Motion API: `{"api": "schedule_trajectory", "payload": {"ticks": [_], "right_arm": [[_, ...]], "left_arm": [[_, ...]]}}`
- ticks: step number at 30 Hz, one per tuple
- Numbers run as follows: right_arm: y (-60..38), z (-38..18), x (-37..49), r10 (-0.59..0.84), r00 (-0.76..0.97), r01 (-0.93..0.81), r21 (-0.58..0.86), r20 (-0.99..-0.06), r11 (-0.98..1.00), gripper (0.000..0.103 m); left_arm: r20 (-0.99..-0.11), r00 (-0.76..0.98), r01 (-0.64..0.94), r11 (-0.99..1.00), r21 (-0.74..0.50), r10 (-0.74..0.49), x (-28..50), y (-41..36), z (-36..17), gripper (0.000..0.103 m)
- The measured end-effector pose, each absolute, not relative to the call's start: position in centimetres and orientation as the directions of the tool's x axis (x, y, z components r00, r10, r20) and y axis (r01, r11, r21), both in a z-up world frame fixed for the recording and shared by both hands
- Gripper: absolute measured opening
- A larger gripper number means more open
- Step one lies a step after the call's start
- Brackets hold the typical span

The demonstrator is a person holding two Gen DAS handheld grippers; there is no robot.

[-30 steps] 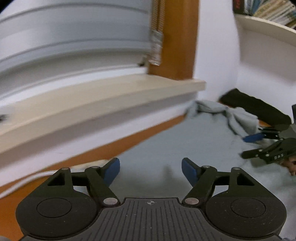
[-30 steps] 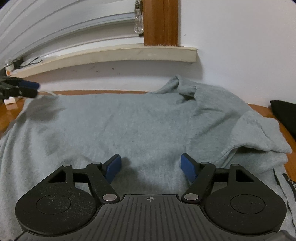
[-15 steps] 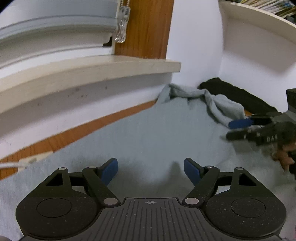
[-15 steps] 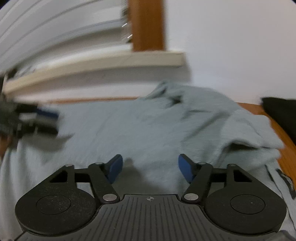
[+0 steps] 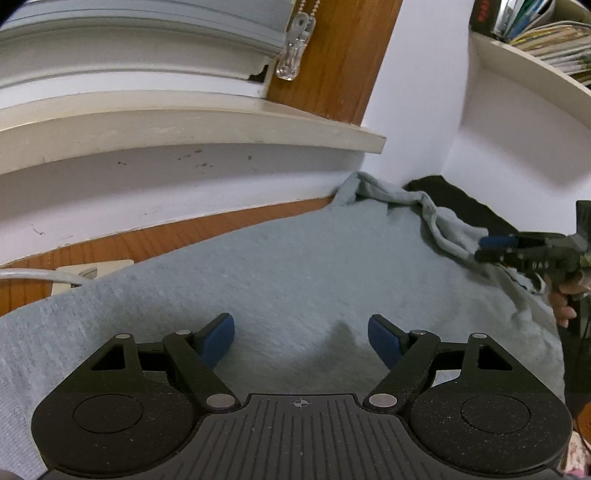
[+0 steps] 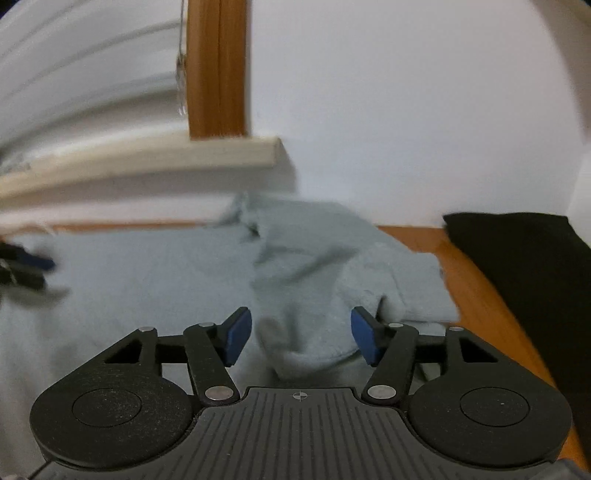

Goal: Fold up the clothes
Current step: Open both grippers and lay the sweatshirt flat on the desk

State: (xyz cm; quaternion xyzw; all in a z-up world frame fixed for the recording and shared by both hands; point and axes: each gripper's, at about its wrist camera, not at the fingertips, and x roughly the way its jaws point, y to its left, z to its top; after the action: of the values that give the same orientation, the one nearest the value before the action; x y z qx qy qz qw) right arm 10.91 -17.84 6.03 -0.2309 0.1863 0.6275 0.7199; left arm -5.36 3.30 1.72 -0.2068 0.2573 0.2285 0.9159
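Observation:
A light grey garment [image 5: 295, 273] lies spread over the wooden table [image 5: 155, 240], with a bunched fold near the back wall. My left gripper [image 5: 301, 338] hovers open just above the flat cloth, nothing between its blue pads. In the right wrist view my right gripper [image 6: 301, 339] stands open, its pads on either side of a raised fold of the grey garment [image 6: 306, 295]. The left wrist view shows that right gripper [image 5: 495, 247] at the far right, at the bunched fold, with a hand [image 5: 565, 299] behind it. The left gripper [image 6: 26, 269] appears blurred at the right view's left edge.
A black cloth [image 6: 524, 273] lies on the table to the right, against the wall. A window sill [image 5: 184, 125] and a wooden frame [image 5: 332, 55] rise behind. A white socket block with cable [image 5: 74, 275] sits at the left. A shelf of books [image 5: 535, 26] hangs at upper right.
Both grippers have swung to the right across the garment. The right gripper has come up to the bunched fold, which now sits between its open pads. Neither has shut.

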Motion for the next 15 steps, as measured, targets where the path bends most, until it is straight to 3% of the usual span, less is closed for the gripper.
{"api": "schedule_trajectory", "payload": {"ticks": [12, 14, 15], "right_arm": [[-16.7, 5.4, 12.9, 0.754, 0.29, -0.954, -0.239, -0.59, 0.18, 0.067], [-16.2, 5.3, 13.0, 0.75, 0.263, -0.962, -0.223, -0.607, 0.157, 0.064], [-16.0, 5.6, 12.9, 0.751, 0.252, -0.965, -0.214, -0.61, 0.149, 0.052]], "left_arm": [[-0.572, 0.754, -0.528, 0.816, -0.236, 0.323, -5.1, 3.1, 1.6, 0.092], [-0.571, 0.756, -0.527, 0.815, -0.24, 0.321, -5.1, 3.1, 1.6, 0.092], [-0.57, 0.756, -0.527, 0.815, -0.241, 0.321, -5.1, 3.1, 1.6, 0.092]]}}
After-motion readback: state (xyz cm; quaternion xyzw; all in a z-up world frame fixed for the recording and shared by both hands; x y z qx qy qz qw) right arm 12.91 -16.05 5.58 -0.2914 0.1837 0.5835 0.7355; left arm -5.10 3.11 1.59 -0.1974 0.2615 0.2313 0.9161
